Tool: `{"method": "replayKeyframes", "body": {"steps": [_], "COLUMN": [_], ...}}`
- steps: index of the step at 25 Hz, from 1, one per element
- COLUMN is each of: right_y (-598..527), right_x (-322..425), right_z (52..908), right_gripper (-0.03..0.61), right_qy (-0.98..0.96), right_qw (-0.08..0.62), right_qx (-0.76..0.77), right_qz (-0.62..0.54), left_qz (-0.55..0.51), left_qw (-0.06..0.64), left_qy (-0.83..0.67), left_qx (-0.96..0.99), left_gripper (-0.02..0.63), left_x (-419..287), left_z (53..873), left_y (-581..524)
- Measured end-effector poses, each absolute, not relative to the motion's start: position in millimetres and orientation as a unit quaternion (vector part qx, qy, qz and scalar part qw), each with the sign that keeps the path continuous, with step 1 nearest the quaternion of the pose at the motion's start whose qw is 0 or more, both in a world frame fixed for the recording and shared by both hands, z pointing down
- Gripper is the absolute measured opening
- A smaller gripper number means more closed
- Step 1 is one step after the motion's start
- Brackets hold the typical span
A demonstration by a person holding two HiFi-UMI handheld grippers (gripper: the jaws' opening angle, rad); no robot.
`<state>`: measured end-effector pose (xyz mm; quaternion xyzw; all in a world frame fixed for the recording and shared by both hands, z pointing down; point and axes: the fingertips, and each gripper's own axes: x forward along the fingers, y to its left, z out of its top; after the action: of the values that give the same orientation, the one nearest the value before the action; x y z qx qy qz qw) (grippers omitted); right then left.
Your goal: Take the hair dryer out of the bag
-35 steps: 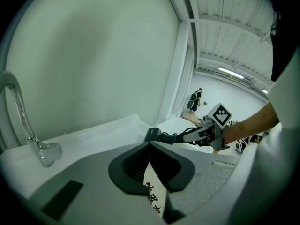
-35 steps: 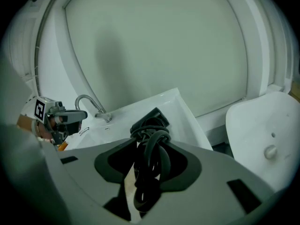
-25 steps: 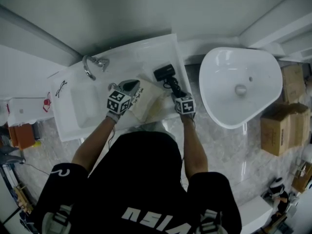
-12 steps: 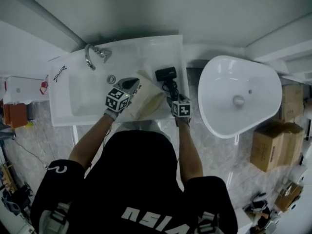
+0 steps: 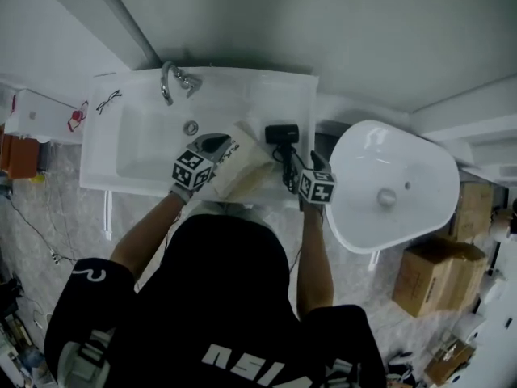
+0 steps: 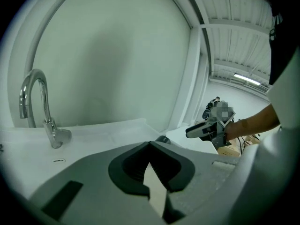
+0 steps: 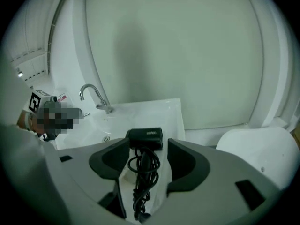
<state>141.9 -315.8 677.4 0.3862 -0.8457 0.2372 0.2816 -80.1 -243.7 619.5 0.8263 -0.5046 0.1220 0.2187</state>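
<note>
Hair dryer (image 5: 282,134) is lying outside the bag (image 5: 246,168), on the washbasin (image 5: 250,87) ledge right of the bowl, cord coiled on it. Extraction is looking done, with only the bag left to release.

Right gripper (image 5: 292,166) is hovering over the dryer. Its jaws are wide, having just narrowed slightly, with the dryer between them untouched.

Left gripper (image 5: 216,144) is pinching the bag's edge, fully closed.

White tub (image 5: 404,168) is sitting right of the washbasin. Nothing is obstructing.

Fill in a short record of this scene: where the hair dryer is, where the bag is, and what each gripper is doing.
hair dryer: out of the bag, lying on the sink ledge right of the basin
bag: cream, at the sink's front edge
left gripper: shut on the bag
right gripper: open, jaws just eased closer; the dryer's cord in line between them, not gripped
</note>
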Motion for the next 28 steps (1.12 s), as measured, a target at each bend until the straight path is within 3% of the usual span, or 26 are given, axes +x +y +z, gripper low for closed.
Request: {"method": "replayKeyframes", "body": {"steps": [10, 28], "right_y": [-326.8, -285.9], "right_x": [83.4, 49.4], "right_z": [577.1, 557.3], "right_gripper": [0.021, -0.004], "right_qy": [-0.905, -0.927], "right_qw": [0.21, 0.181], "right_qx": [0.348, 0.309], "right_qz": [0.128, 0.106], "left_qz": [0.086, 0.065], "left_qw": [0.183, 0.136], "left_qy": [-0.529, -0.525], "left_qx": [0.824, 0.837], "left_gripper": [-0.002, -0.002], "left_x": [-95.6, -89.7], "left_z": [576.5, 537.4], "left_y": [-247.0, -242.6]}}
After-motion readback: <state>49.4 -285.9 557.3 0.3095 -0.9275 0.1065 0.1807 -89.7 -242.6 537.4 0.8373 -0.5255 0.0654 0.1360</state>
